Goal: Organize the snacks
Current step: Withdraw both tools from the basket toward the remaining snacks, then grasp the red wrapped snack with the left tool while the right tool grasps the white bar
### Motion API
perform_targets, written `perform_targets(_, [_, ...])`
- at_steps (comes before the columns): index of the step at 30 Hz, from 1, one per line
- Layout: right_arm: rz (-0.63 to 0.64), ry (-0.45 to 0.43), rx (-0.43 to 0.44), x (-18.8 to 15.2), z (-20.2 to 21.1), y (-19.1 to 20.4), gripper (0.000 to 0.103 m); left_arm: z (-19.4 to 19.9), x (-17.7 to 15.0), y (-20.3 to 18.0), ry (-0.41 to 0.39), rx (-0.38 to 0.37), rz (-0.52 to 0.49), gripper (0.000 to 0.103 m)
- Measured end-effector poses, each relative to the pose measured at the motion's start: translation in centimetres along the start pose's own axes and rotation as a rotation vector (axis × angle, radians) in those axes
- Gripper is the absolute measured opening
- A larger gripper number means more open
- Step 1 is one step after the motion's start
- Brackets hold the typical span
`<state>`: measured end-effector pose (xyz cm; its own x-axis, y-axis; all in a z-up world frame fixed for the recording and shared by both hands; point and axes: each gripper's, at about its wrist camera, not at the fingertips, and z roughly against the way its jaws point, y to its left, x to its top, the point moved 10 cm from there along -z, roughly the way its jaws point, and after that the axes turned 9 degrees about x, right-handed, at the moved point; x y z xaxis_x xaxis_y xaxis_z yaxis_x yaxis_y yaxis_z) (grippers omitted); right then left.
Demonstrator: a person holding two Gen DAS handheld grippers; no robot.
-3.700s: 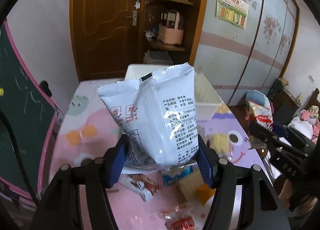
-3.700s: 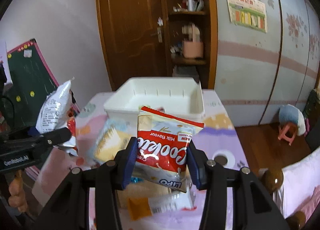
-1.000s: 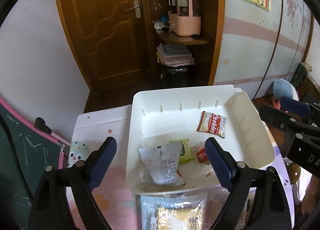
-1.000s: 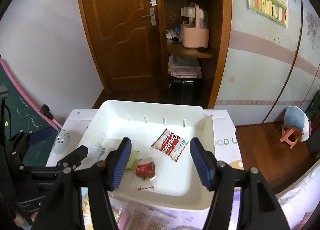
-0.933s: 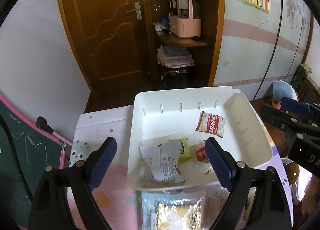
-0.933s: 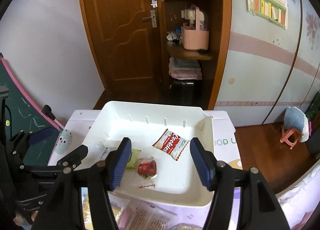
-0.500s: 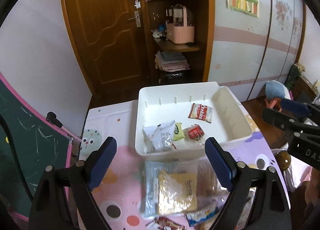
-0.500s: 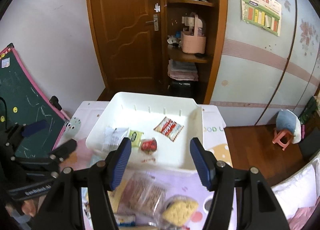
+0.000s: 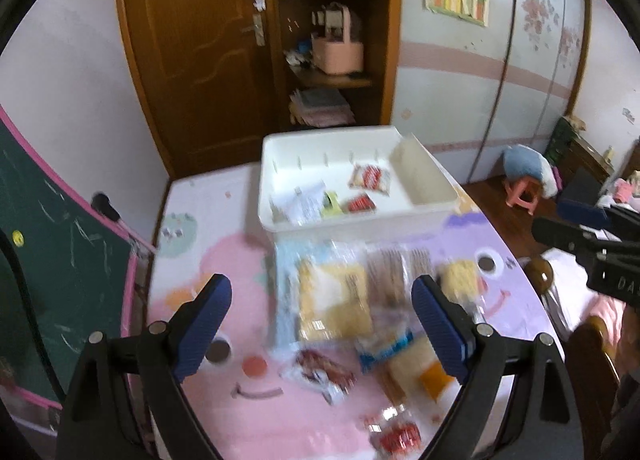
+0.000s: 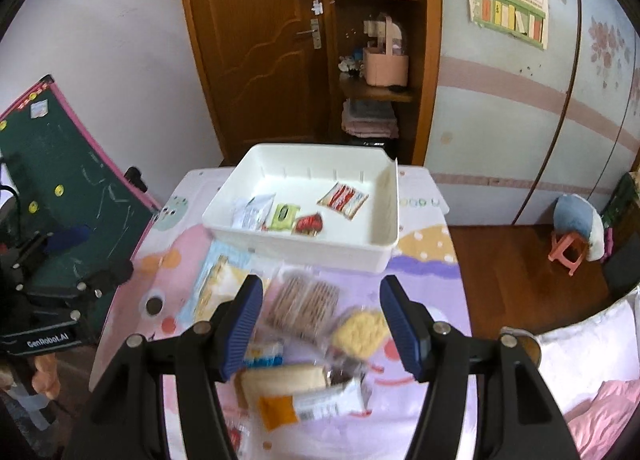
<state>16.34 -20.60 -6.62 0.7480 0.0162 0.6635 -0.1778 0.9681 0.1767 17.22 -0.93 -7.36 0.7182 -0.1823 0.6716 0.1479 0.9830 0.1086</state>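
A table covered with a pastel cartoon-print cloth in pink and lilac carried everything. Toward its far end sat a white plastic bin, resting flat on the cloth. Just in front of the bin lay a loose spread of packets: a clear pack with a yellow cake, a clear pack of brown crackers beside it, and a round yellow cake in clear wrap to the right. Nearer the camera lay a blue-and-white packet, a pale packet with an orange end, a brown-printed wrapper and a small red packet, several of them touching or overlapping.
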Motion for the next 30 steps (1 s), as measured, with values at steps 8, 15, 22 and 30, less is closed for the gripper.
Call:
perform_targets(8, [-0.015,0.012,-0.036,-5.5,0.7,-0.3,0.061,-0.3,-7.2,-2.4,0.077,-0.076,0.048,0.091])
perform_targets(15, [-0.158,0.031,-0.037,-9.9,-0.4,-1.9,0.061,-1.3,-10.3,-3.9,0.095,-0.041,0.078,0.091])
perform_targets(22, [-0.446,0.1,0.033,-15.0,-4.3,-4.6,0.061,-5.6,-16.0,-7.0,0.27,-0.061,0.041,0.091])
perform_targets(30, [-0.577,0.19,0.08,-18.7,-7.8,-4.6,0.061,-9.6,-20.5,-8.8,0.492,-0.159,0.103,0.086])
